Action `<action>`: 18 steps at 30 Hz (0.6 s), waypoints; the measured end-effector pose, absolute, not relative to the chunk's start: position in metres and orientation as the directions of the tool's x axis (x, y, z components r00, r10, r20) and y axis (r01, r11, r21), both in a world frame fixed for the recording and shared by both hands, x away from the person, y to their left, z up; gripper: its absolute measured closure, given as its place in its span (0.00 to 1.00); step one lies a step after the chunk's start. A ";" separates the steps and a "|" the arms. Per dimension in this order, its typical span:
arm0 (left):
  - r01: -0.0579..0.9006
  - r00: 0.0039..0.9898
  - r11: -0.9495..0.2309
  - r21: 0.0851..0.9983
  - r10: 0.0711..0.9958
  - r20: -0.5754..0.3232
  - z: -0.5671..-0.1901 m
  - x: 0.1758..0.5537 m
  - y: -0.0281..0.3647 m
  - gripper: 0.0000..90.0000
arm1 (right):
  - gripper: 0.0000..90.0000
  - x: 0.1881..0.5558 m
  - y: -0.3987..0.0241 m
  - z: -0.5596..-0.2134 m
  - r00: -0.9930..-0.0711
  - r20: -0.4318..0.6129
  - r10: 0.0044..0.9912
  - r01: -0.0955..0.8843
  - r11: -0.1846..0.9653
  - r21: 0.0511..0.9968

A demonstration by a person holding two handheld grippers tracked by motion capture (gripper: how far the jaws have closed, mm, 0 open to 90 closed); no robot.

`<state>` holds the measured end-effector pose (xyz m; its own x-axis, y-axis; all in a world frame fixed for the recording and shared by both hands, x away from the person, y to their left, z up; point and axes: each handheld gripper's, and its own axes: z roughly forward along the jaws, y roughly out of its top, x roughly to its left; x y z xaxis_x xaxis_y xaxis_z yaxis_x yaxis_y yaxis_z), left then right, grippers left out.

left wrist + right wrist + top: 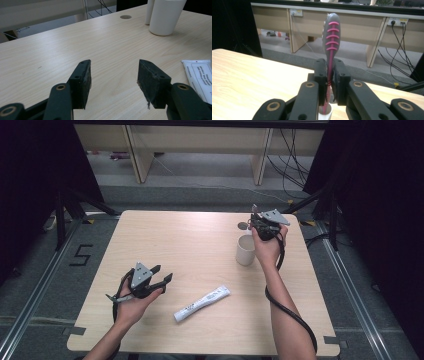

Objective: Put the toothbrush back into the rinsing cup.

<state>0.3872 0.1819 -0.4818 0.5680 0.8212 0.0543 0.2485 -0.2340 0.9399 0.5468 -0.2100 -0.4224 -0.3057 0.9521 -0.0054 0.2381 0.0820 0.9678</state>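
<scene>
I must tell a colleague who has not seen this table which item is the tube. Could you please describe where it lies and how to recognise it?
Start at the light wooden table and look at its near edge, between the person's two forearms. There the white tube lies flat, just right of the open left gripper. Unlike the white cup standing upright farther back on the right, it is long, flattened and carries printed text.

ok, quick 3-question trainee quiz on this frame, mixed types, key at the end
1. True or false: the left gripper is shut on the tube.
2. What does the right gripper hold? A) toothbrush B) tube C) cup
3. Fill in: the tube lies flat on the ____, between the person's two forearms.

Key: 1 false, its jaws stand open over bare wood, with the tube off to one side. 2 A, clamped upright above the cup. 3 table.
</scene>
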 end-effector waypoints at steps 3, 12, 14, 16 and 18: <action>0.249 0.567 -0.232 0.940 0.822 0.053 -0.482 0.387 0.182 0.49 | 0.93 0.547 -0.211 -0.425 -0.311 -0.008 0.950 0.249 0.090 0.964; 0.249 0.568 -0.236 0.939 0.821 0.055 -0.482 0.388 0.182 0.49 | 0.93 0.547 -0.212 -0.430 -0.312 -0.017 0.950 0.273 0.106 0.956; 0.248 0.569 -0.234 0.940 0.820 0.054 -0.482 0.388 0.182 0.49 | 0.93 0.547 -0.212 -0.431 -0.310 -0.014 0.951 0.289 0.108 0.951; 0.248 0.569 -0.233 0.940 0.821 0.053 -0.482 0.388 0.183 0.49 | 0.93 0.548 -0.212 -0.433 -0.311 -0.023 0.950 0.287 0.117 0.951; 0.257 0.563 -0.236 0.937 0.825 0.054 -0.482 0.387 0.183 0.49 | 0.93 0.549 -0.211 -0.434 -0.309 -0.018 0.951 0.291 0.113 0.950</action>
